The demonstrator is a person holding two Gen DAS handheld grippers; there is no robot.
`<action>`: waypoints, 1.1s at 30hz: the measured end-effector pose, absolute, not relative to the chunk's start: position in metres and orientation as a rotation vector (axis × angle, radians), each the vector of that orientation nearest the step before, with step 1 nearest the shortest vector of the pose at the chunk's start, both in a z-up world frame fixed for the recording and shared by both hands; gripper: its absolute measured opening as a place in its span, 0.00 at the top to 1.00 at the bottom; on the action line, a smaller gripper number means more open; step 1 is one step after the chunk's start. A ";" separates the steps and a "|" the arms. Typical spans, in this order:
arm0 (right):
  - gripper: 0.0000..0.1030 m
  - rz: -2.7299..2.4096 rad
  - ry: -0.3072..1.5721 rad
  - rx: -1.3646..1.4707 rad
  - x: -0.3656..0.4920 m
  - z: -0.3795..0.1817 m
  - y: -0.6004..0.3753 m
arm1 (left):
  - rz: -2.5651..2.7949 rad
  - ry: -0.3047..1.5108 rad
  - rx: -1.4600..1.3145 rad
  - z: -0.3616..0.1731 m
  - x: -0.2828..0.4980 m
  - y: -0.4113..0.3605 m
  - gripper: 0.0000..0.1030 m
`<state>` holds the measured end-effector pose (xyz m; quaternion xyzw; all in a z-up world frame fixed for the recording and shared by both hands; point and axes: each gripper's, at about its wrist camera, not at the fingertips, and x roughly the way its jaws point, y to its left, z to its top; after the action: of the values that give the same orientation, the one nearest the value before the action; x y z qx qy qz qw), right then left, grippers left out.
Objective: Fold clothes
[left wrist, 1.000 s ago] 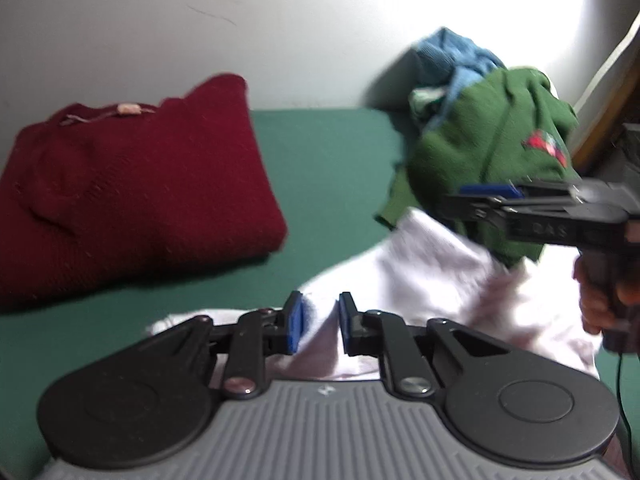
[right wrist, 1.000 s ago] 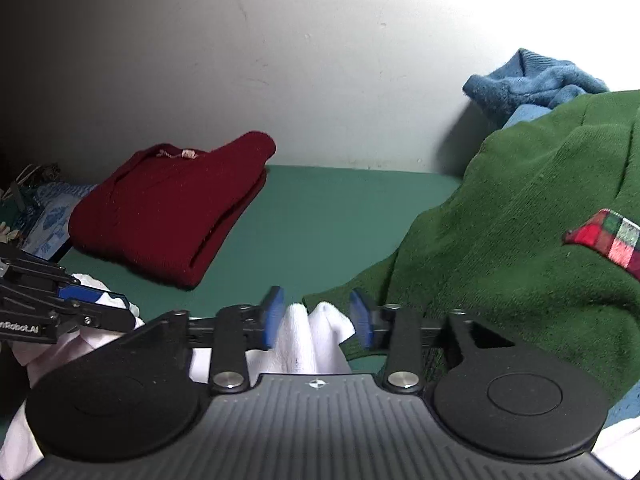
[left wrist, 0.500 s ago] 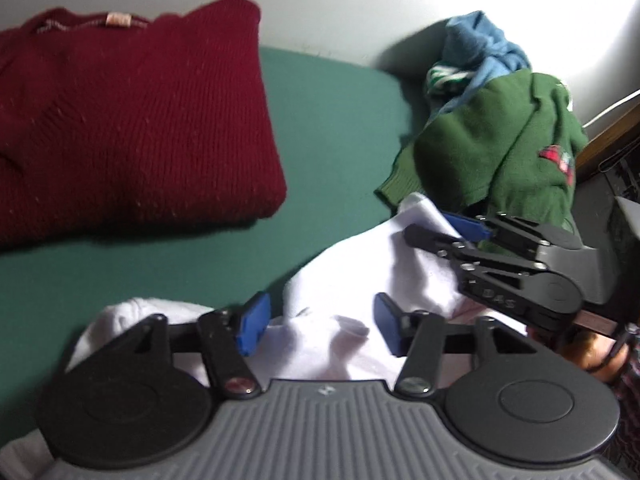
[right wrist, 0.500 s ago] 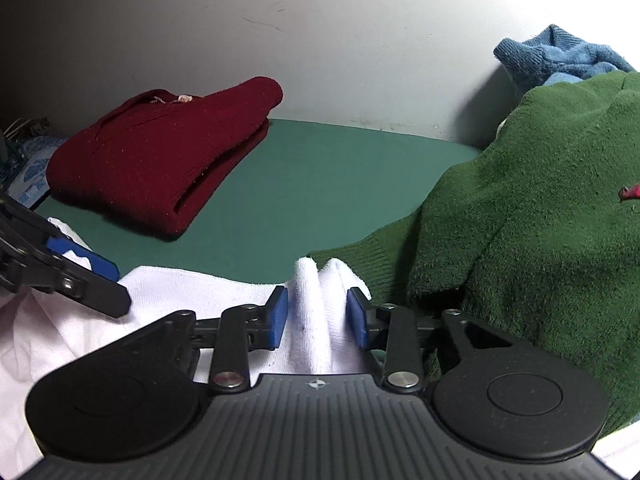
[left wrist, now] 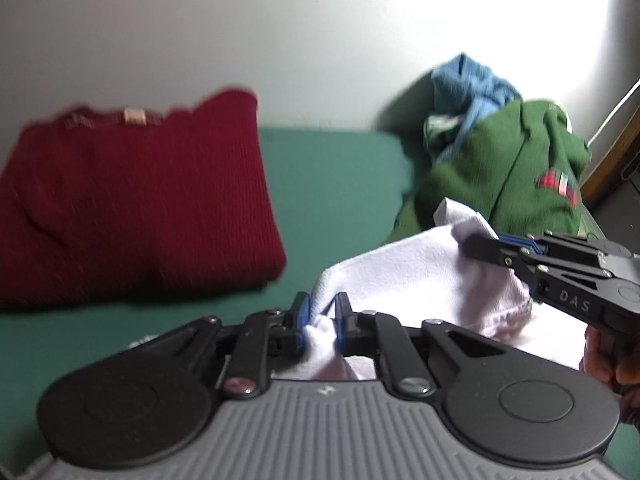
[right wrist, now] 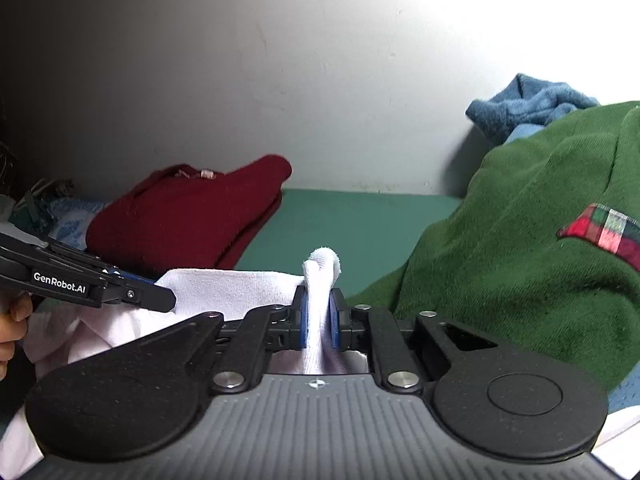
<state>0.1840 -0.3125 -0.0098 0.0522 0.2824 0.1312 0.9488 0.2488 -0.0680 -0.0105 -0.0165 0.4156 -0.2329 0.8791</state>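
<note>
Listed, largest first: green bed surface (left wrist: 340, 184); folded red sweater (left wrist: 132, 200) at back left; white garment (left wrist: 420, 272) in front, my left gripper (left wrist: 320, 320) and right gripper (right wrist: 319, 320) each closing, pinching its edge.

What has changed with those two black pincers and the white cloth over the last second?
Both jaws have been closing on the white cloth: the right gripper and left gripper each now pinch a bunched fold. The red sweater and the green garment lie where they were.
</note>
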 end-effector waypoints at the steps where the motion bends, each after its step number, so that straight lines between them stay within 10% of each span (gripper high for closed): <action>1: 0.89 0.262 0.554 0.109 0.184 -0.004 -0.313 | -0.477 0.847 -0.009 -0.004 0.251 -0.071 0.92; 20: 0.96 0.061 0.602 -0.049 0.270 -0.040 -0.307 | -0.296 0.756 0.493 -0.049 0.319 -0.146 0.96; 29: 0.97 0.019 0.628 -0.071 0.286 -0.051 -0.308 | -0.241 0.734 0.639 -0.074 0.331 -0.166 0.76; 33: 0.75 0.033 0.537 0.028 0.264 -0.020 -0.322 | -0.319 0.742 0.495 -0.036 0.330 -0.138 0.73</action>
<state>0.2638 -0.3224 -0.0204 0.0137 0.2652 0.0161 0.9640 0.3298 -0.1382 -0.0357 0.2384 0.3573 -0.1537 0.8899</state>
